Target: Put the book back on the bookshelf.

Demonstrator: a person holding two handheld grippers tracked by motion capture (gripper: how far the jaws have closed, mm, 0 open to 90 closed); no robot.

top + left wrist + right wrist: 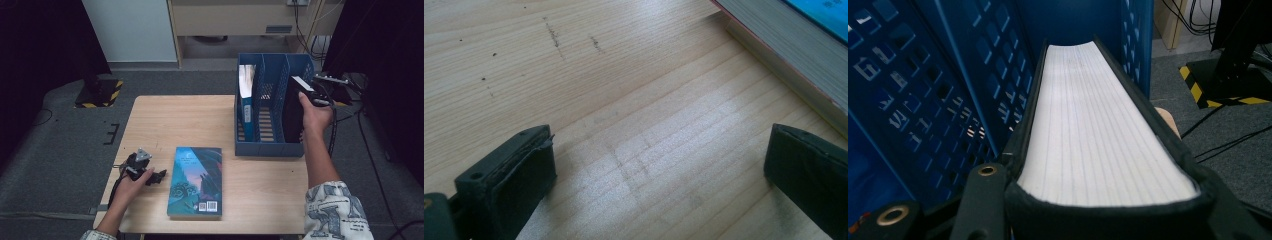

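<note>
A black-covered book point(294, 115) stands upright in the right-hand compartment of a blue file rack point(270, 149). My right gripper point(306, 93) is shut on its upper edge. In the right gripper view the book's white page edges point(1098, 125) run away between the jaws of my right gripper point(1105, 210), with the rack's perforated divider point(923, 100) to the left. A teal book point(196, 180) lies flat near the table's front. My left gripper point(160, 176) rests on the table just left of it, open and empty. Beyond my left gripper point(659, 165), that book's page edge point(784, 45) lies ahead.
A blue book point(246, 95) stands in the rack's left compartment. The middle compartment point(267, 107) holds nothing. The wooden table point(175, 120) is bare at its back left. Cables and a black stand point(345, 85) sit on the floor right of the rack.
</note>
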